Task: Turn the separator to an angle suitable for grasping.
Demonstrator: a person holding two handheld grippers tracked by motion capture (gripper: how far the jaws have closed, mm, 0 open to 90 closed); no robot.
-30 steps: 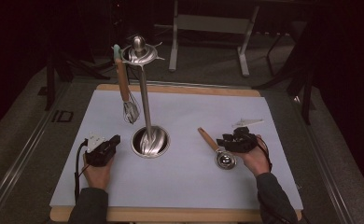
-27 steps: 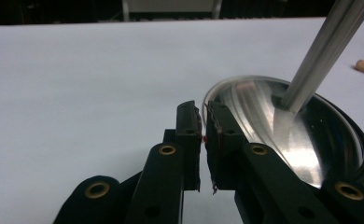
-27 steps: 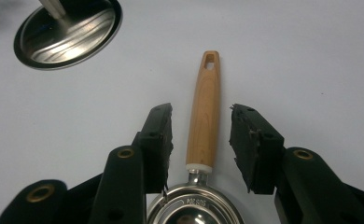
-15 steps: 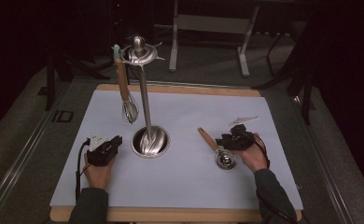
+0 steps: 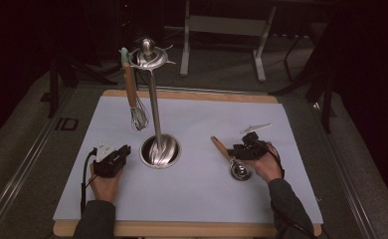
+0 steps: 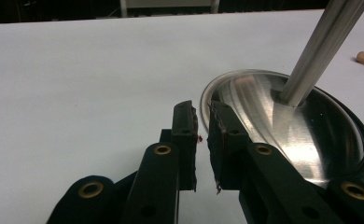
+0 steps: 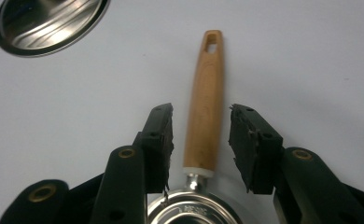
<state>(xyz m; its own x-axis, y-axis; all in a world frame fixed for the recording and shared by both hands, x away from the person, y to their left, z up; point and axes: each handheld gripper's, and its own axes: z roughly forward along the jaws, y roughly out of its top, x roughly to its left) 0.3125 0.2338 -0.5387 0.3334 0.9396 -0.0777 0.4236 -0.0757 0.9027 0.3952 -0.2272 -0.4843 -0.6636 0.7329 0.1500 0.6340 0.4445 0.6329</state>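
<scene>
Since a second ago we see the right gripper point(image 7: 201, 140) nudge in over the strainer point(image 5: 235, 163) while its jaws have just been closing a little; they stand apart, astride the wooden handle point(image 7: 206, 102), pads not touching it. It lies flat on the worktop point(image 5: 207, 199), long axis along the gripper's own line, bowl end nearest the hand. Left gripper point(image 6: 201, 140) (jaws have just been opening, a narrow gap, nothing between) rests beside the stand's base point(image 6: 320, 135), well apart from the strainer. Right hand is nearer.
</scene>
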